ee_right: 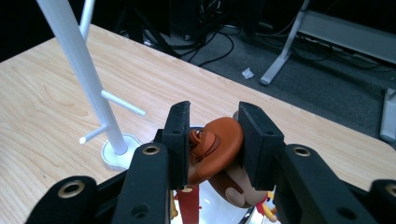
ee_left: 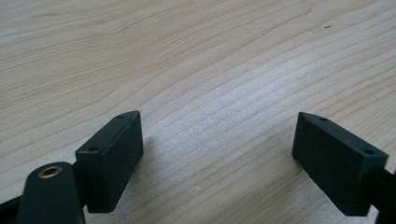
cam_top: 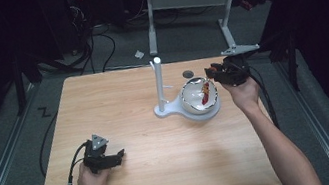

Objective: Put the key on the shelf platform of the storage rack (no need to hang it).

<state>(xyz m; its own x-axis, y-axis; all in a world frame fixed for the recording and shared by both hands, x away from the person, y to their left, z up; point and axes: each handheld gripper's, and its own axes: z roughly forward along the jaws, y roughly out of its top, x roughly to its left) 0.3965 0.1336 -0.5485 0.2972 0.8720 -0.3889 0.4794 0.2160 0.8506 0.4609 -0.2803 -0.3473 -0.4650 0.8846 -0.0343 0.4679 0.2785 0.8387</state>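
My right claw [ee_right: 212,140] is clamped on a brown monkey figurine [ee_right: 215,151], right of centre, above the shiny bowl [cam_top: 193,99]. My left claw [ee_left: 219,158] rests wide open and empty over the table [ee_left: 196,60], lower left

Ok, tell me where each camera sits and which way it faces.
High view: above the person's side, looking forward and down on the wooden table; both forearms and grippers show.
Left gripper view: on the left gripper, facing bare tabletop, jaws open.
Right gripper view: on the right gripper, clamping a brown toy figure.
Shared by high and right views: the white stand.
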